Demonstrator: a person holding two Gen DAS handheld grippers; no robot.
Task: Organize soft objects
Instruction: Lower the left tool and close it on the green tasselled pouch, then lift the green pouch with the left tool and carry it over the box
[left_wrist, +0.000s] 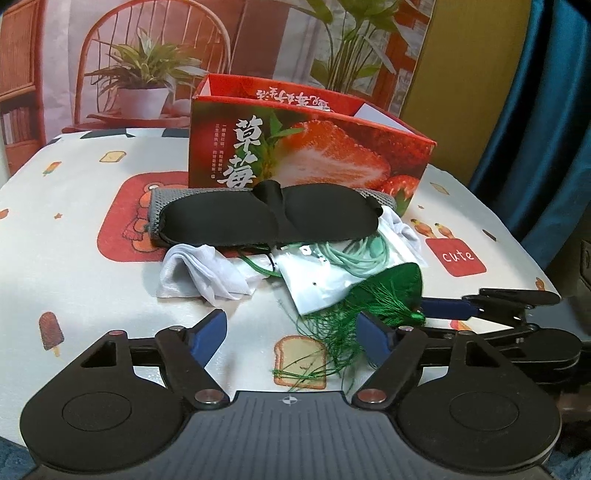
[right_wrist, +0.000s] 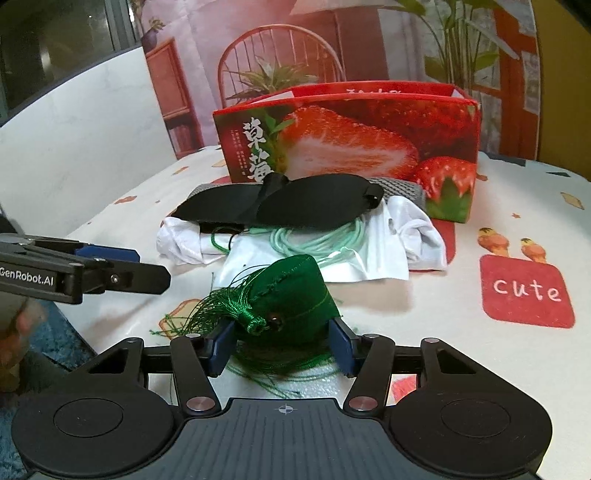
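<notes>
A pile of soft things lies in front of a red strawberry box (left_wrist: 310, 147) (right_wrist: 351, 136): a black eye mask (left_wrist: 269, 218) (right_wrist: 288, 203) on a grey mesh pouch (left_wrist: 162, 206) (right_wrist: 402, 188), white cloth (left_wrist: 195, 273) (right_wrist: 421, 232), a clear bag with a mint cord (left_wrist: 332, 266) (right_wrist: 317, 243), and a green tasselled sachet (left_wrist: 391, 291) (right_wrist: 295, 295). My right gripper (right_wrist: 282, 343) has its blue pads on both sides of the sachet, closed on it. My left gripper (left_wrist: 295, 332) is open and empty, just short of the pile.
The table (left_wrist: 74, 258) (right_wrist: 498, 369) has a white cartoon-print cloth. A printed backdrop (left_wrist: 147, 55) (right_wrist: 369, 48) stands behind the box. A blue curtain (left_wrist: 546, 129) hangs at the right. The right gripper shows in the left wrist view (left_wrist: 465, 306); the left one shows in the right wrist view (right_wrist: 110, 273).
</notes>
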